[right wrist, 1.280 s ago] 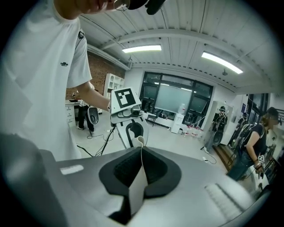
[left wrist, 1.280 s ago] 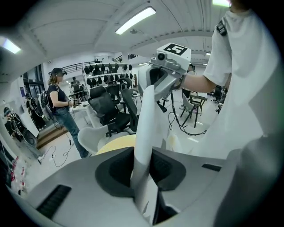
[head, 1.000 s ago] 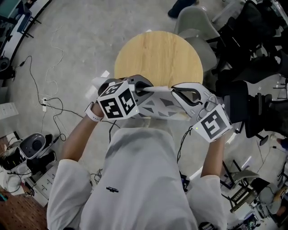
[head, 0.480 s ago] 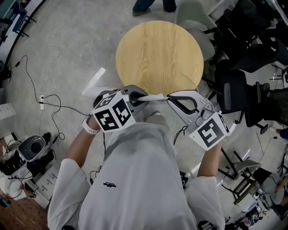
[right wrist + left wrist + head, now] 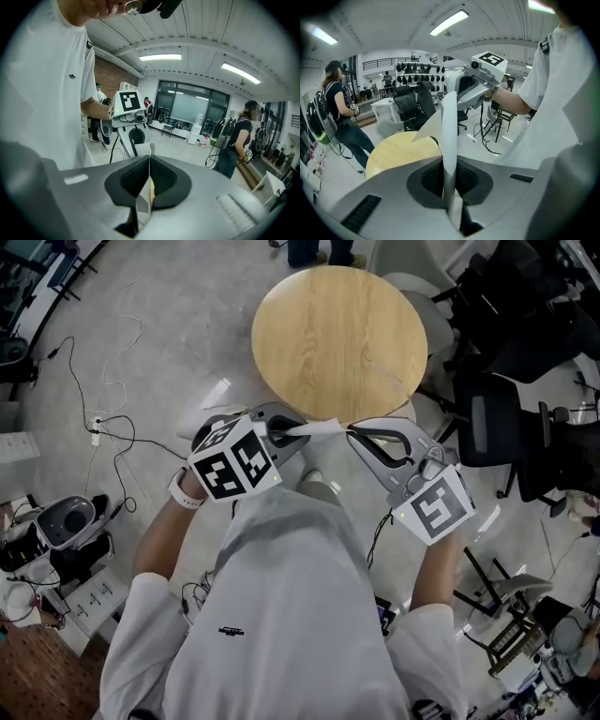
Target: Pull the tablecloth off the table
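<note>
The round wooden table [image 5: 337,334] stands bare ahead of me. The white tablecloth [image 5: 317,430] is off it and shows as a narrow strip stretched between my two grippers, just short of the table's near edge. My left gripper [image 5: 281,433] is shut on the cloth's left end, and the cloth [image 5: 449,131] runs up from its jaws [image 5: 449,187] toward the other gripper. My right gripper [image 5: 352,435] is shut on the right end, where a thin fold of cloth [image 5: 143,201] sits between the pads [image 5: 149,185]. The rest of the cloth is hidden below my hands.
Office chairs [image 5: 506,418] crowd the right side of the table. Cables [image 5: 112,442] trail over the floor at the left, with equipment [image 5: 61,545] at the lower left. A person's legs [image 5: 314,251] stand beyond the table's far edge.
Both grippers have drawn back from the table with the cloth. The patterned sheet that spread between them over the near edge has slid off and now shows only as a thin strip.
</note>
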Available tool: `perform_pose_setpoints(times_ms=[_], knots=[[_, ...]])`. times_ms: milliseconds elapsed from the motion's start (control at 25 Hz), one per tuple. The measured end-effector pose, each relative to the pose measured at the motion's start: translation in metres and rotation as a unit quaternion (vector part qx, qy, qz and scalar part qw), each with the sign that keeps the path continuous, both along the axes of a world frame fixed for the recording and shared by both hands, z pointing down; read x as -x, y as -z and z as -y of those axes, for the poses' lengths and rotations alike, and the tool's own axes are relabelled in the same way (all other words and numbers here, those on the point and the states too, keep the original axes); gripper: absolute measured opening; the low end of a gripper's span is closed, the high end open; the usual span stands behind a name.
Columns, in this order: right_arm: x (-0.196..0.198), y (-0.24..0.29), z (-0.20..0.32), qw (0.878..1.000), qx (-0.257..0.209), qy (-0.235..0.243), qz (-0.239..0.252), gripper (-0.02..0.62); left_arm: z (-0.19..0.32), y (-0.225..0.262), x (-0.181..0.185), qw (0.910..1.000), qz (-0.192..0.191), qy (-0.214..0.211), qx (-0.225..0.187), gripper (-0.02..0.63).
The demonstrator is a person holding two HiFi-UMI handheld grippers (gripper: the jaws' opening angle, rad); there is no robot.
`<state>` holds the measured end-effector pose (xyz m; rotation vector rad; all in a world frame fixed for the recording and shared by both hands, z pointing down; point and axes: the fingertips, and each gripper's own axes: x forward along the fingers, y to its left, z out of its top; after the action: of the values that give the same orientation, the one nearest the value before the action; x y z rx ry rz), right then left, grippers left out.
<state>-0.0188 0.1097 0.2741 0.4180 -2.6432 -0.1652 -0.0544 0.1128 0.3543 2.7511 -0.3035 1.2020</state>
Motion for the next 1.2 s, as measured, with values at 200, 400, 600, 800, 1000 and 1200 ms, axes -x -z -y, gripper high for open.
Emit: perform_pose_setpoints(times_ms=[200,400,600,800,1000,1200], knots=[[0.003,0.003,-0.031,1.000,-0.006,-0.012,0.005,0.012,-0.033,0.003,0.003,1.0000,-0.001,0.005,0.003,0.011],[0.001,0.003,-0.039,1.000,-0.006,-0.010,0.007,0.012,-0.044,0.004,0.001,0.9998,-0.001,-0.007,0.017,0.011],[0.000,0.003,-0.039,1.000,0.007,-0.014,0.015,0.012,-0.044,0.004,0.002,0.9994,0.006,-0.025,0.025,0.011],[0.007,0.000,-0.041,0.999,0.024,-0.028,0.027,0.012,-0.044,0.004,0.010,0.9989,0.016,-0.039,0.019,0.011],[0.010,0.003,-0.038,0.999,0.027,-0.014,0.040,0.012,-0.041,0.004,0.013,0.9983,0.026,-0.051,0.014,0.011],[0.017,0.006,-0.037,0.998,0.043,0.001,0.044,0.012,-0.038,0.007,0.020,0.9978,0.034,-0.058,0.002,0.011]])
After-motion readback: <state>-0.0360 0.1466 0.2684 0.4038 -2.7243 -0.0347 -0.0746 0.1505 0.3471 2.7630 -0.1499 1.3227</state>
